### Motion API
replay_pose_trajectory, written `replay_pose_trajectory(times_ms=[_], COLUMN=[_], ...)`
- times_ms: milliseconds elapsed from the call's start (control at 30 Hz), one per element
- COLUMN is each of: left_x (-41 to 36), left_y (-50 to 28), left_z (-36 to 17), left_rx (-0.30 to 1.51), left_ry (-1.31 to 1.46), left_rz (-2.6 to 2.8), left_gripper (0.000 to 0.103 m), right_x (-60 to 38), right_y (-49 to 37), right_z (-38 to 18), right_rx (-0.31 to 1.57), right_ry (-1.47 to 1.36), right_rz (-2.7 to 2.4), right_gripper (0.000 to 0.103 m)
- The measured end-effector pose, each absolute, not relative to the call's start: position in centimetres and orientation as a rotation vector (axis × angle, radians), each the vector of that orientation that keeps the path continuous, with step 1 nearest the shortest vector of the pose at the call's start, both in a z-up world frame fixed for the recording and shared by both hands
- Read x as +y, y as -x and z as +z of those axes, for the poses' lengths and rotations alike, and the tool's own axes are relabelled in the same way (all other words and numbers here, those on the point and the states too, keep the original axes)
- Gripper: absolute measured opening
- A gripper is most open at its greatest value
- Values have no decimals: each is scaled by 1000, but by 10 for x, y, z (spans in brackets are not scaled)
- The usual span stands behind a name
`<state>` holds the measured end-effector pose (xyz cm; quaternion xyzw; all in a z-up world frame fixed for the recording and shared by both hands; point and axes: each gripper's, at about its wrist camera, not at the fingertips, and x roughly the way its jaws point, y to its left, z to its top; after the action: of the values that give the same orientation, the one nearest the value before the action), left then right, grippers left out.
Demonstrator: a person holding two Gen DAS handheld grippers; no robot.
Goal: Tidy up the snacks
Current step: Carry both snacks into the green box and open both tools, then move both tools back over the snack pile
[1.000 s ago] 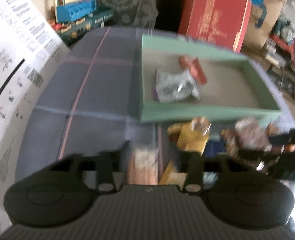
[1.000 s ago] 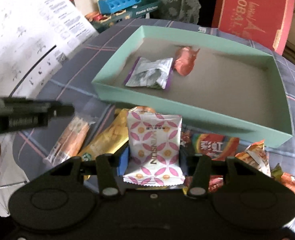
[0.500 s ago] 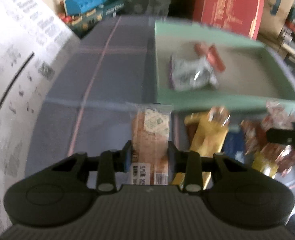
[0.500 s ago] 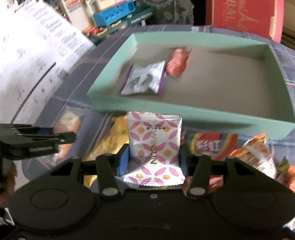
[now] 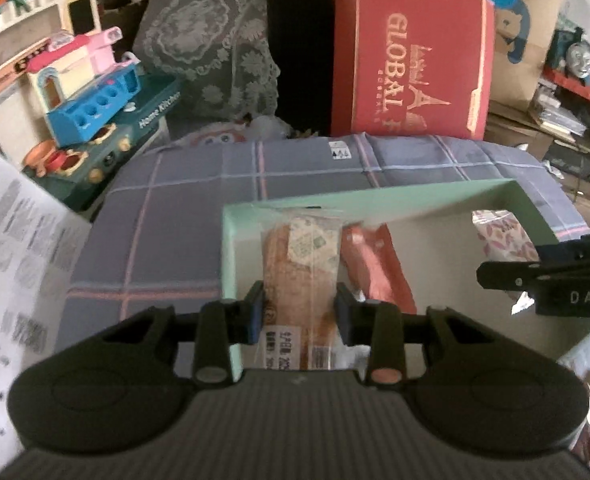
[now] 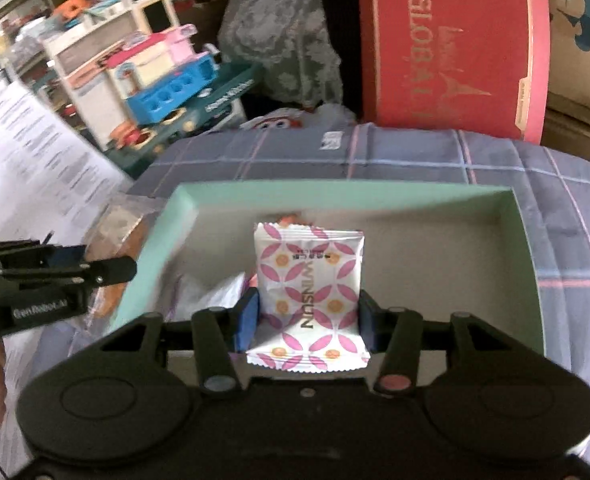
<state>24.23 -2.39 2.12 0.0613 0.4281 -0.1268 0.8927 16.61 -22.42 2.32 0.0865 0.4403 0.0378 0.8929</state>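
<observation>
Both tongs carry snacks above the green box (image 5: pixel 375 196), the left tongs (image 5: pixel 299 314) gripping a bread packet (image 5: pixel 299 264), the right tongs (image 6: pixel 305 318) a patterned pouch (image 6: pixel 309 288); next, each should lower and release inside

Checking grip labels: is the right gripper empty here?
No, the right gripper pinches a pink-patterned white packet over the green box.

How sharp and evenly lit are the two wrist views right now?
Left wrist view: held bread packet fairly sharp, printed sheet at the left edge smeared, fisheye bending. Right wrist view: patterned sachet crisp, green box interior dim, left edge blurred.
</observation>
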Motion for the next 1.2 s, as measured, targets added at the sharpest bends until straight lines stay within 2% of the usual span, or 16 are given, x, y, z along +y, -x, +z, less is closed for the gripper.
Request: replay_pose_trajectory(times_ms=[233,267,300,333,367,400,433,567,667,1033,1200], left_x=[-44,-45,-46,-45,-45,-44,-44,-46,-47,-33,-19], left_y=[-301,-306,-310,-312,-311,-309,-307,-293,-271,-157,-109], left_z=[-15,-19,-21,-21,-20,-17,-15,-11,-6,-4,-21], left_rx=[943,952,954,947,929,907,894,904,902,924,959], left_ry=[-157,-160,-161,-159,-154,-151,-150,-163,-172,-207,-222], left_rz=[-229,-220,-208,-195,-184,-178,-178,-187,-210,-276,-286], left_gripper=[35,36,48,69,77,88,92,94,99,102,103], right_x=[-234,-234,-234,-234,-235,-235,-236,-235,-233,-205,-185], right_y=[-212,-216,-219,-219,-220,-220,-217,-207,-192,-102,-48], right_z=[-9,-13,-15,-16,-17,-17,-16,-11,-1,28,19], right_rx=[946,942,937,933,926,916,909,911,898,920,975], right_ry=[-203,-203,-204,-209,-216,-221,-224,-219,-219,-201,-203], right_rz=[57,60,56,49,44,43,44,36,42,89,125], right_gripper=[49,52,58,65,82,91,93,99,103,103,103])
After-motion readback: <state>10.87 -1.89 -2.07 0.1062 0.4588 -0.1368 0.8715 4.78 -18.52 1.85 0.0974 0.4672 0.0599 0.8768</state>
